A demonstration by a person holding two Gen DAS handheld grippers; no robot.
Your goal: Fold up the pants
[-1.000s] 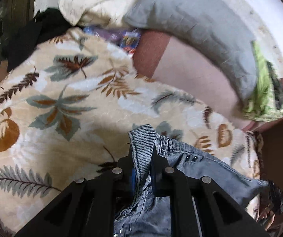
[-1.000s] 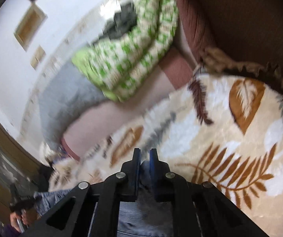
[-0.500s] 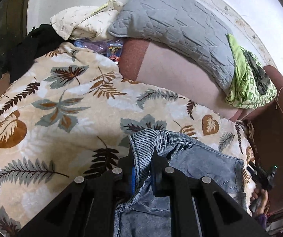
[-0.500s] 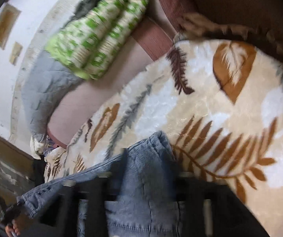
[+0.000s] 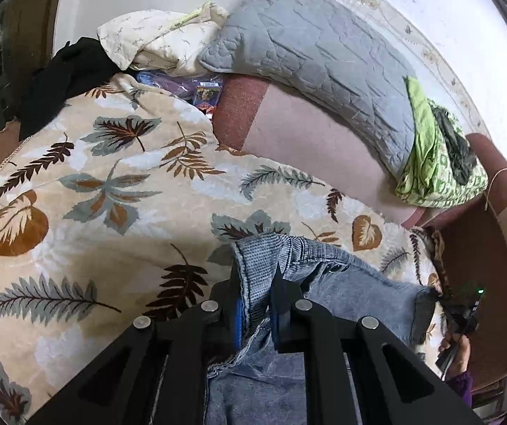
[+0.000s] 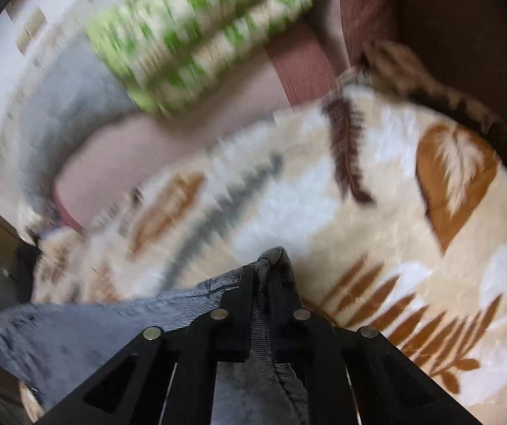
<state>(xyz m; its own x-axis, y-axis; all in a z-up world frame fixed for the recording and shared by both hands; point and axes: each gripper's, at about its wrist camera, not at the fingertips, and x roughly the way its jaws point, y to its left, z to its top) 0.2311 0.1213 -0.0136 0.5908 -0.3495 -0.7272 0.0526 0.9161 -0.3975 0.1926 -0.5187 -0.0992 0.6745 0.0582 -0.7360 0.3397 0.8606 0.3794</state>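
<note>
Pants (image 5: 342, 283) lie on leaf blanket (image 5: 94, 177), waistband running left-right; we see left gripper (image 5: 257, 283) and right gripper (image 6: 261, 283) both clamped on denim

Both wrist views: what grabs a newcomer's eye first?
The jeans, low in the middle, pinched at each end by the left gripper and right gripper. Under them a cream leaf-print blanket covers most of the view. At the back a grey pillow lies beside a green bundle.
</note>
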